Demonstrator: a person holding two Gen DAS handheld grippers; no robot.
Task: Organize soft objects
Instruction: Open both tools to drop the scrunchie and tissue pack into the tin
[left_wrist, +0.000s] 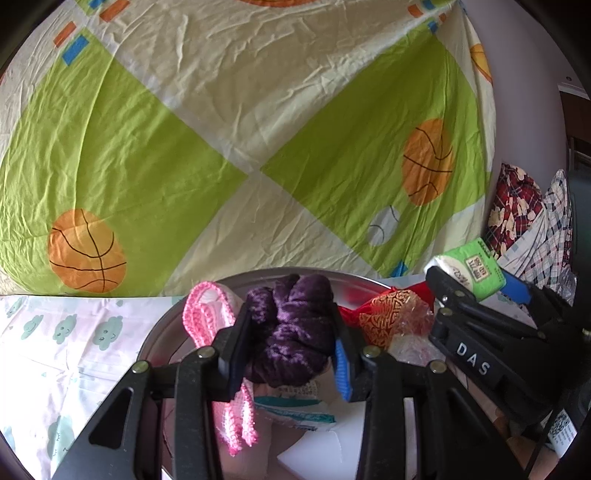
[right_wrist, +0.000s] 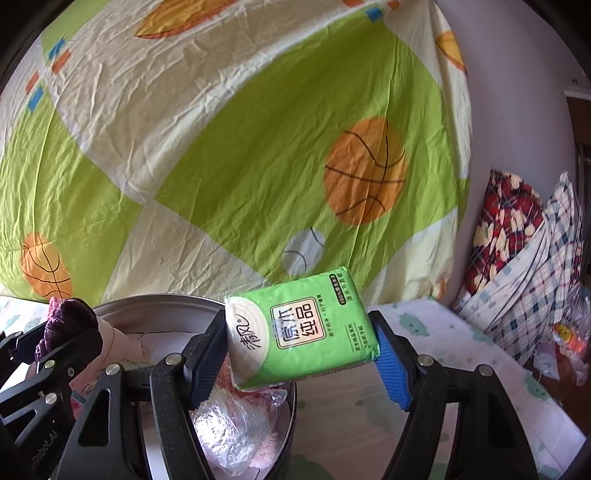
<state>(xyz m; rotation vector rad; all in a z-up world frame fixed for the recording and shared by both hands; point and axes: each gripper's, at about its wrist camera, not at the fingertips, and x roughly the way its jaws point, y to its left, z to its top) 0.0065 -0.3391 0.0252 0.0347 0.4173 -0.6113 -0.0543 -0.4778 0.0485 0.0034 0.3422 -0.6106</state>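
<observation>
Both claws are mid-transfer over the round metal tin (left_wrist: 162, 325): the left gripper (left_wrist: 291, 354) clenches a purple yarn bundle (left_wrist: 291, 332), while the right gripper (right_wrist: 301, 354) grasps a green tissue pack (right_wrist: 299, 328). Judging by the tin's contents, next each should lower its load inside and release.

Bed (right_wrist: 424, 332) in cloud-print sheet, round metal tin (right_wrist: 155, 306) resting on it
</observation>
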